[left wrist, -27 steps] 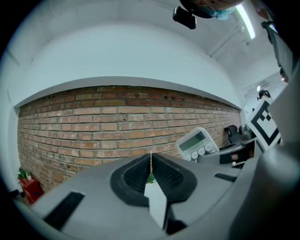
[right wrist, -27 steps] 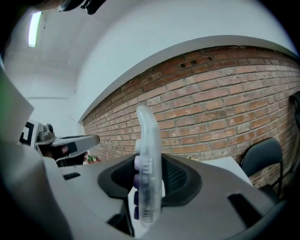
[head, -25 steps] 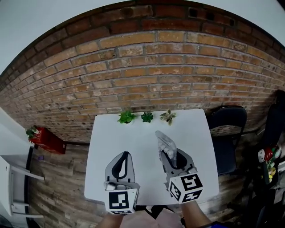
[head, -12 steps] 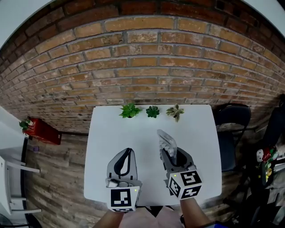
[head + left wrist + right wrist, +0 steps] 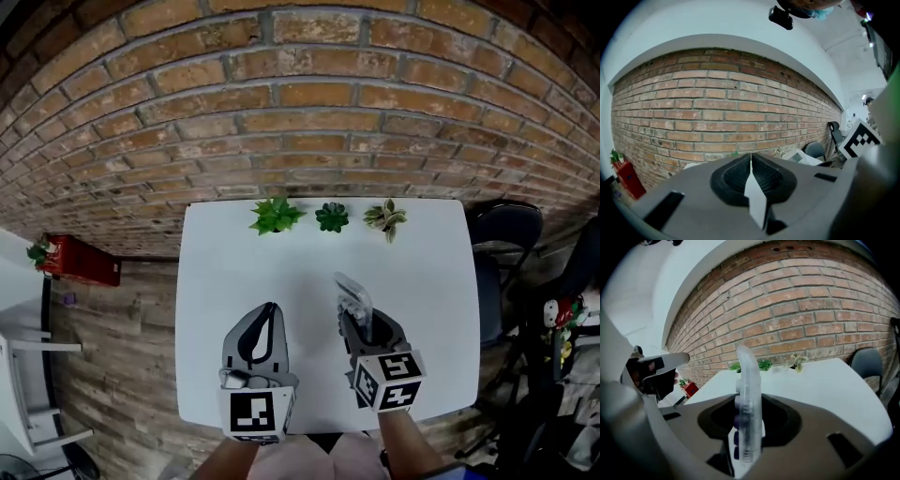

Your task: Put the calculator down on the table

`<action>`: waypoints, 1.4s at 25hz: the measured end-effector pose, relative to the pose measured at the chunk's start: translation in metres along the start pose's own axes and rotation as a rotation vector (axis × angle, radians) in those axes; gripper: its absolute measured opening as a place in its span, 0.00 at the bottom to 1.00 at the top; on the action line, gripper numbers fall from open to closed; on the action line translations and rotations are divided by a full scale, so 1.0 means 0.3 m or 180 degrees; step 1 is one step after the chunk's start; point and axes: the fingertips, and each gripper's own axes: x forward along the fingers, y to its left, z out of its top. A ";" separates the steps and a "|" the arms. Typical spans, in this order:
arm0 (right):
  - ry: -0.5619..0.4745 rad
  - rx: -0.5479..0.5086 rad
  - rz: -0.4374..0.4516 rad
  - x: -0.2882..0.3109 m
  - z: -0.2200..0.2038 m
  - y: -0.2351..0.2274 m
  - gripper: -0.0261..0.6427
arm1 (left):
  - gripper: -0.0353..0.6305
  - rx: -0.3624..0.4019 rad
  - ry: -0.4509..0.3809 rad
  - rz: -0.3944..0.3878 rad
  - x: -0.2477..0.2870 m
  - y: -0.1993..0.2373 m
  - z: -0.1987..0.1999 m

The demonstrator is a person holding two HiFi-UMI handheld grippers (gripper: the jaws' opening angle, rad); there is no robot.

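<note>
The calculator (image 5: 353, 294) is a pale, see-through slab held edge-up above the white table (image 5: 234, 253). My right gripper (image 5: 356, 324) is shut on its near end. In the right gripper view the calculator (image 5: 747, 394) stands upright between the jaws of the right gripper (image 5: 749, 405), with its purple keys facing left. My left gripper (image 5: 271, 308) hovers over the table's near left part, shut with nothing in it. In its own view the left gripper (image 5: 750, 159) has its pads meeting, and the calculator (image 5: 802, 157) shows to the right.
Three small potted plants (image 5: 331, 217) line the table's far edge against the brick wall (image 5: 309, 122). A dark chair (image 5: 507, 234) stands at the table's right. A red box (image 5: 82, 262) and white furniture (image 5: 23, 375) are on the wooden floor at left.
Both grippers have sunk closer to the table top, the right one still carrying the calculator. The head view has tipped so the table sits higher in the picture.
</note>
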 end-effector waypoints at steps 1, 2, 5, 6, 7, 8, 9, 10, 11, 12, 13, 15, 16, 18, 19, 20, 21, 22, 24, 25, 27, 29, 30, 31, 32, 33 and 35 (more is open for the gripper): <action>0.0058 0.0034 -0.0021 0.013 -0.020 -0.003 0.24 | 0.08 -0.0010 0.0045 -0.0010 0.007 0.007 -0.018; 0.0109 0.0065 -0.0039 0.029 -0.039 -0.007 0.24 | 0.08 -0.0022 0.0089 -0.0018 0.015 0.015 -0.037; 0.0234 0.0149 -0.0083 0.078 -0.085 -0.019 0.24 | 0.08 -0.0083 0.0220 -0.0024 0.043 0.041 -0.093; 0.0272 0.0183 -0.0092 0.092 -0.098 -0.022 0.24 | 0.08 -0.0098 0.0248 -0.0025 0.051 0.050 -0.109; 0.0306 0.0221 -0.0097 0.104 -0.109 -0.025 0.24 | 0.08 -0.0107 0.0273 -0.0026 0.059 0.059 -0.123; 0.0333 0.0263 -0.0098 0.114 -0.118 -0.027 0.24 | 0.08 -0.0106 0.0304 -0.0027 0.065 0.068 -0.137; 0.0352 0.0312 -0.0095 0.123 -0.125 -0.028 0.24 | 0.08 -0.0092 0.0339 -0.0032 0.070 0.077 -0.151; 0.0364 0.0366 -0.0090 0.130 -0.129 -0.030 0.24 | 0.08 -0.0078 0.0365 -0.0036 0.074 0.085 -0.162; 0.0372 0.0420 -0.0086 0.135 -0.132 -0.031 0.24 | 0.08 -0.0080 0.0377 -0.0038 0.079 0.091 -0.168; 0.0379 0.0471 -0.0085 0.141 -0.133 -0.034 0.24 | 0.08 -0.0086 0.0384 -0.0039 0.084 0.096 -0.171; 0.0388 0.0522 -0.0084 0.145 -0.135 -0.036 0.24 | 0.08 -0.0078 0.0394 -0.0043 0.087 0.101 -0.175; 0.0408 0.0631 -0.0077 0.154 -0.139 -0.041 0.24 | 0.08 -0.0084 0.0402 -0.0050 0.094 0.108 -0.179; 0.0418 0.0682 -0.0068 0.157 -0.142 -0.042 0.24 | 0.08 -0.0107 0.0400 -0.0055 0.098 0.108 -0.178; 0.0438 0.0742 -0.0049 0.162 -0.146 -0.043 0.24 | 0.08 -0.0124 0.0409 -0.0076 0.106 0.105 -0.179; 0.0451 0.0754 -0.0043 0.165 -0.147 -0.043 0.25 | 0.08 -0.0112 0.0408 -0.0089 0.109 0.105 -0.180; 0.0467 0.0763 -0.0044 0.167 -0.148 -0.043 0.25 | 0.08 -0.0088 0.0405 -0.0099 0.111 0.105 -0.182; 0.0484 0.0768 -0.0055 0.169 -0.150 -0.044 0.25 | 0.08 -0.0059 0.0411 -0.0103 0.112 0.108 -0.185; 0.0501 0.0764 -0.0074 0.171 -0.151 -0.046 0.26 | 0.08 -0.0033 0.0427 -0.0104 0.112 0.112 -0.190; 0.0524 0.0740 -0.0110 0.173 -0.151 -0.051 0.26 | 0.08 0.0013 0.0476 -0.0106 0.110 0.119 -0.202; 0.0529 0.0731 -0.0113 0.173 -0.149 -0.052 0.26 | 0.08 0.0036 0.0501 -0.0103 0.109 0.123 -0.208; 0.0539 0.0705 -0.0101 0.173 -0.143 -0.052 0.28 | 0.08 0.0051 0.0501 -0.0100 0.113 0.125 -0.205; 0.0551 0.0664 -0.0109 0.172 -0.140 -0.056 0.31 | 0.08 0.0029 0.0463 -0.0103 0.120 0.121 -0.191; 0.0552 0.0644 -0.0124 0.170 -0.139 -0.061 0.31 | 0.08 0.0006 0.0449 -0.0103 0.122 0.117 -0.187; 0.0551 0.0625 -0.0144 0.166 -0.139 -0.067 0.31 | 0.08 -0.0007 0.0441 -0.0107 0.123 0.113 -0.186; 0.0551 0.0605 -0.0166 0.163 -0.139 -0.073 0.31 | 0.08 0.0006 0.0443 -0.0119 0.122 0.110 -0.189; 0.0550 0.0580 -0.0186 0.160 -0.139 -0.079 0.32 | 0.08 0.0030 0.0446 -0.0132 0.121 0.108 -0.192; 0.0550 0.0523 -0.0227 0.156 -0.139 -0.089 0.32 | 0.08 0.0059 0.0444 -0.0144 0.122 0.105 -0.191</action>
